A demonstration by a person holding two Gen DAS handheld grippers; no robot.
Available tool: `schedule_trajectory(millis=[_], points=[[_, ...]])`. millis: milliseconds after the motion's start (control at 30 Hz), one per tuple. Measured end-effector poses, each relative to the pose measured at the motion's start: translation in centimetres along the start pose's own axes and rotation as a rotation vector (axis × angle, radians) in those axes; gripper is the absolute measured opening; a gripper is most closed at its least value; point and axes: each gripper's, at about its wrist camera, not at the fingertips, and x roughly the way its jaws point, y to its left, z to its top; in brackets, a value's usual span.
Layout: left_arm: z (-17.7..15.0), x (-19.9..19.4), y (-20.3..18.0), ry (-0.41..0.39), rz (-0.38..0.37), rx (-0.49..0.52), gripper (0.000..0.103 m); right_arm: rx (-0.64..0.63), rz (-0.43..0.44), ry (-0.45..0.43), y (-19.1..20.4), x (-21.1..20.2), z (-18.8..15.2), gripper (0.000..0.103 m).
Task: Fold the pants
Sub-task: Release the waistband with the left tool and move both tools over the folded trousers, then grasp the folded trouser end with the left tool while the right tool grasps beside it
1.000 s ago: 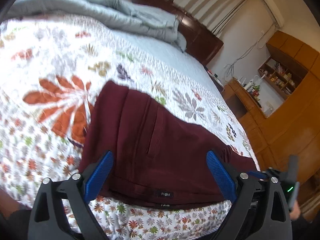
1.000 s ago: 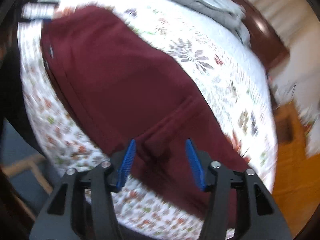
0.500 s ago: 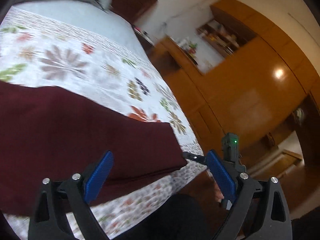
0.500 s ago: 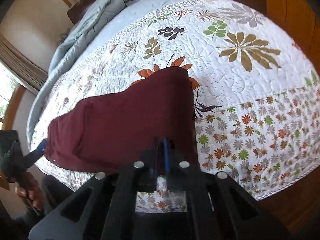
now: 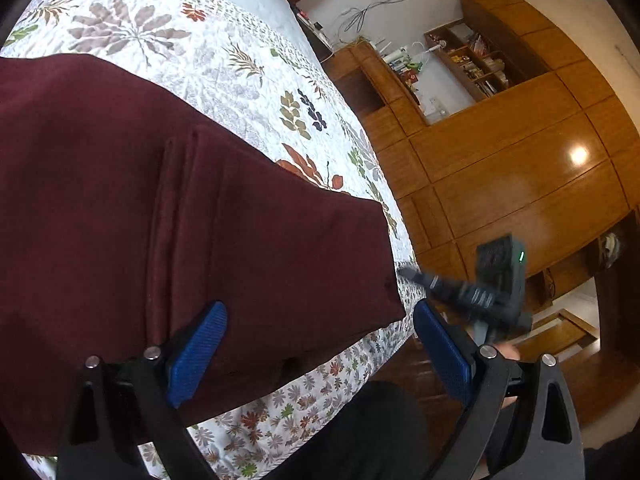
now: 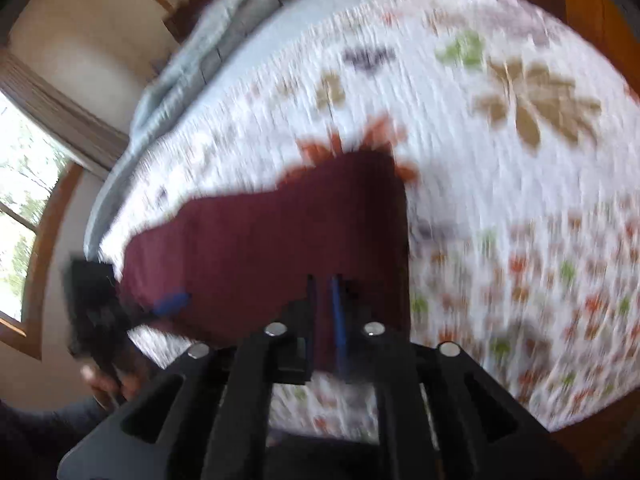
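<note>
The dark red pants (image 5: 168, 216) lie flat on the flowered bedspread (image 5: 224, 60), leg ends toward the bed's right edge. My left gripper (image 5: 320, 344) is open above the near edge of the leg, both blue pads apart. The right gripper (image 5: 404, 271) shows in the left wrist view at the hem corner of the pants. In the blurred right wrist view my right gripper (image 6: 326, 304) is shut on the hem of the pants (image 6: 256, 252). The left gripper (image 6: 168, 304) shows there at the left.
A grey-blue duvet (image 6: 188, 68) is bunched at the head of the bed. Wooden cabinets and shelves (image 5: 500, 152) stand to the right of the bed. A window (image 6: 20, 184) is on the far left wall. The bed's edge lies just below the pants.
My left gripper has swung right along the pants from the waistband to the leg end. My right gripper has closed on the hem and is moving; its view is now blurred.
</note>
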Motion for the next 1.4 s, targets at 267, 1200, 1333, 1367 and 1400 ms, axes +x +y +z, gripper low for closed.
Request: schedule_trajectory(millis=[267,1200,1333,1367,1400], points=[[-0.1,0.1,0.1,-0.020,0.009,0.029,0.095,0.144,0.049,0.077,-4.3,5.6,4.5,0.000],[-3.1,-23.2,1.4,-0.328,0.533,-0.130,0.095,-0.673,-0.033,0.408,34.3,17.3,6.2,0.077],[-4.5,-26.4,6.9,-0.408,0.290,-0.361,0.095,-0.786,-0.077,0.495,38.9,22.6,5.6,0.084],[-5.3,-27.5,8.7,-0.459,0.239,-0.444,0.095,-0.815,-0.087,0.525,39.9,24.0,5.3,0.085],[-6.1,-28.5,10.5,-0.504,0.217,-0.524,0.095,-0.842,-0.092,0.556,40.7,25.2,5.0,0.086]])
